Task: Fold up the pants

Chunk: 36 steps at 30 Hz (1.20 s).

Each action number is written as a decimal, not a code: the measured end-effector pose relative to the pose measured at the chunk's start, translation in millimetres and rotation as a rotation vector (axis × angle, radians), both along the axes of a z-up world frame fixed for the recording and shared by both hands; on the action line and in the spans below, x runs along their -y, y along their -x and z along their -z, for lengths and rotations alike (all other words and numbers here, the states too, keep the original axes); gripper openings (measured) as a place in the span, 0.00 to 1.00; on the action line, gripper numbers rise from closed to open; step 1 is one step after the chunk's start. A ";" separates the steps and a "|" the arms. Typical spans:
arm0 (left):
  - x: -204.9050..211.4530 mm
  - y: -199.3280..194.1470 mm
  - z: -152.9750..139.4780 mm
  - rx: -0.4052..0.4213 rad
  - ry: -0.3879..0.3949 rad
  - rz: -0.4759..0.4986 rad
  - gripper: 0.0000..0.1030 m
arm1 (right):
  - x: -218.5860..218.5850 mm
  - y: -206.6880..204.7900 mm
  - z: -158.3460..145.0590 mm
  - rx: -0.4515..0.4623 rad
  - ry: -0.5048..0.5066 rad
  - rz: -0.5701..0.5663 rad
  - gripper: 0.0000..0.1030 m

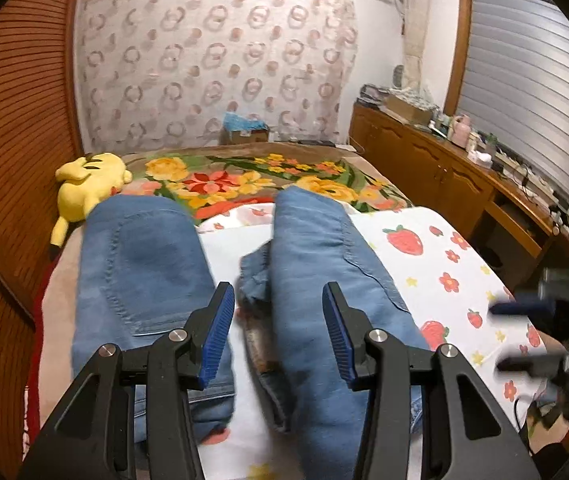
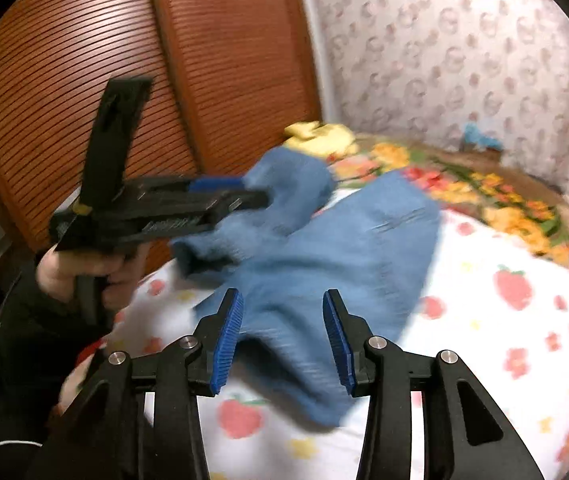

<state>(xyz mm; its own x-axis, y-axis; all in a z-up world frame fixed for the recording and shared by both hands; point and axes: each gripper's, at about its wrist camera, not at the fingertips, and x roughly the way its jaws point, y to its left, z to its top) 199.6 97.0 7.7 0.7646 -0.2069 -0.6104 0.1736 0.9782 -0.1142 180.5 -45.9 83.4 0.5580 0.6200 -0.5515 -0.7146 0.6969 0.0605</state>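
Denim pants [image 1: 316, 264] flat on strawberry sheet [image 1: 436, 264], both claws released, left claw [image 1: 278, 336], right claw [image 2: 283, 340].

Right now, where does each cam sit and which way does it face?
Left wrist: on the left gripper, facing down the bed over the jeans; own open fingers, right gripper at the right edge.
Right wrist: on the right gripper, facing the jeans; left gripper, hand, sleeve.
Shared: jeans, strawberry sheet, yellow plush.

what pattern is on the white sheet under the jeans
Red strawberries with small red and yellow flowers on the white sheet; clearest in the left wrist view.
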 end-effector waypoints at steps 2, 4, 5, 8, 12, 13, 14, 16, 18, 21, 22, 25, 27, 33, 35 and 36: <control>4.5 -5.1 9.4 -0.030 0.005 0.012 0.46 | 7.6 -7.9 3.3 0.001 0.012 0.049 0.51; 9.5 -9.4 22.4 -0.070 0.004 0.017 0.46 | -1.5 -25.5 13.6 -0.015 0.032 0.078 0.55; 11.5 -11.7 30.1 -0.095 0.002 0.016 0.46 | -6.5 -36.8 20.4 -0.039 0.037 0.086 0.56; 13.6 -15.6 51.6 -0.158 0.014 0.013 0.46 | -22.2 -72.9 41.8 -0.118 0.039 0.100 0.56; 13.8 -21.3 70.1 -0.222 0.028 0.004 0.46 | -40.1 -99.9 60.6 -0.191 0.007 0.095 0.56; 13.7 -22.6 73.6 -0.235 0.031 0.004 0.46 | -44.4 -102.9 63.8 -0.200 0.008 0.091 0.57; 14.3 -23.8 77.4 -0.248 0.026 0.005 0.46 | -47.2 -105.6 66.0 -0.209 0.005 0.082 0.58; 15.1 -27.3 82.8 -0.268 0.023 0.007 0.46 | -56.0 -109.9 69.9 -0.221 -0.001 0.075 0.62; 14.9 -29.8 86.7 -0.282 0.033 0.008 0.47 | -63.4 -117.4 76.3 -0.235 0.000 0.070 0.65; 14.8 -32.6 91.2 -0.292 0.045 0.002 0.49 | -67.6 -123.0 84.4 -0.265 0.002 0.065 0.67; 14.7 -32.8 91.9 -0.290 0.048 0.000 0.49 | -70.4 -123.1 87.1 -0.269 0.001 0.066 0.68; 15.9 -31.9 92.2 -0.280 0.042 -0.003 0.49 | -52.8 -141.6 83.3 -0.304 -0.027 0.060 0.73; 16.8 -31.1 92.2 -0.277 0.042 -0.001 0.49 | -37.2 -149.8 82.5 -0.322 -0.042 0.056 0.74; 14.4 -25.5 90.6 -0.272 0.068 0.019 0.39 | -2.1 -160.4 85.3 -0.380 -0.102 0.027 0.74; 15.9 -23.5 90.1 -0.270 0.076 0.027 0.32 | 3.0 -162.1 87.3 -0.400 -0.125 0.003 0.66; 16.6 -22.6 89.5 -0.270 0.083 0.034 0.30 | 3.6 -163.8 88.9 -0.402 -0.131 -0.003 0.61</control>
